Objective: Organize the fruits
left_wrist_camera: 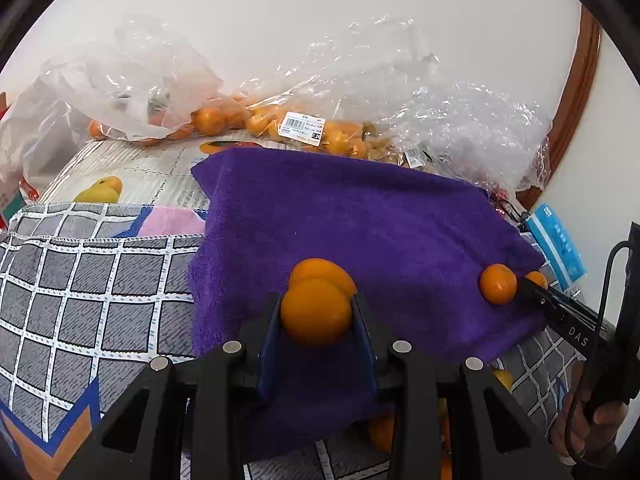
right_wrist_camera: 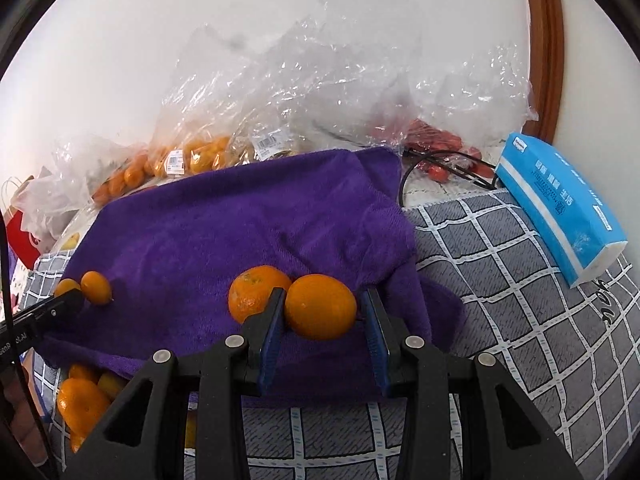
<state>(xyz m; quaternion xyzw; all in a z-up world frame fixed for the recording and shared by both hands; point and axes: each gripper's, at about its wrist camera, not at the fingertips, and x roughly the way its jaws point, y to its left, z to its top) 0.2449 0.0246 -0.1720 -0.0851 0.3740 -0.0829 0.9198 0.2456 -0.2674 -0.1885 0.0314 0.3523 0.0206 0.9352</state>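
1. Landmark: purple towel (right_wrist_camera: 248, 232), laid over a grey checked cloth (right_wrist_camera: 520, 280). All places below are given relative to this towel.
2. Left gripper (left_wrist_camera: 316, 316): clamped on a small orange (left_wrist_camera: 316, 312), pads pressing both its sides, just above the towel's near edge. A second orange (left_wrist_camera: 324, 272) sits directly behind the held one, touching or nearly touching; contact cannot be told.
3. Right gripper (right_wrist_camera: 322, 308): its jaws bracket a larger orange (right_wrist_camera: 320, 306) over the towel's near right part. The left pad touches the fruit; a thin gap shows at the right pad, so a firm grip is not certain, though the jaws stand narrow. A speckled orange (right_wrist_camera: 258, 294) lies on the towel just to the left of this finger, touching it.
4. Loose oranges (right_wrist_camera: 84, 396) lie off the towel's near left corner, on the checked cloth. Bagged oranges (right_wrist_camera: 200, 152) sit beyond the towel's far edge under crumpled plastic. A blue tissue pack (right_wrist_camera: 560, 204) lies to the towel's right.
5. Judged step: both fruits being set down beside a neighbour on the towel.
6. Risks:
   - Round fruit on soft, rumpled pile may roll toward the near edge once released.
   - Opening the right jaws would push the left finger into the speckled orange and nudge it away.
   - If the right-side grip is loose, the larger orange could slip early.
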